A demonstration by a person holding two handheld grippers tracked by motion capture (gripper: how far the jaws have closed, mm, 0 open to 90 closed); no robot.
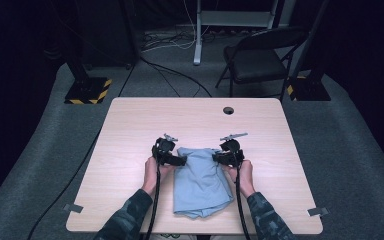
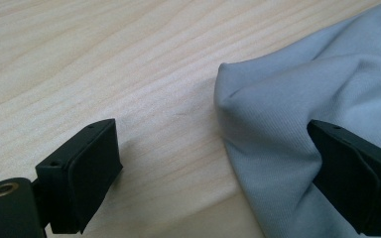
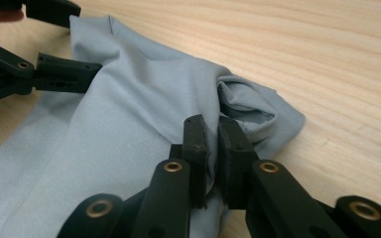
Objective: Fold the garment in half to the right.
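Note:
A light blue cloth (image 1: 202,182) lies crumpled on the wooden table (image 1: 130,125), near its front edge. My left gripper (image 1: 182,161) is at the cloth's far left corner. In the left gripper view its jaws stand wide open (image 2: 218,168), one over bare wood, the other over the cloth (image 2: 287,99), whose edge lies between them. My right gripper (image 1: 215,158) is at the far right corner. It is shut (image 3: 212,144) on a bunched fold of the cloth (image 3: 129,114). The right gripper view also shows the left gripper (image 3: 82,37) open at the cloth's other corner.
A small round hole (image 1: 228,110) sits in the table's far edge. Beyond the table a black folding chair (image 1: 260,55) and stand bases with yellow-black tape (image 1: 87,90) rest on grey carpet. Cables trail from both grippers toward the front edge.

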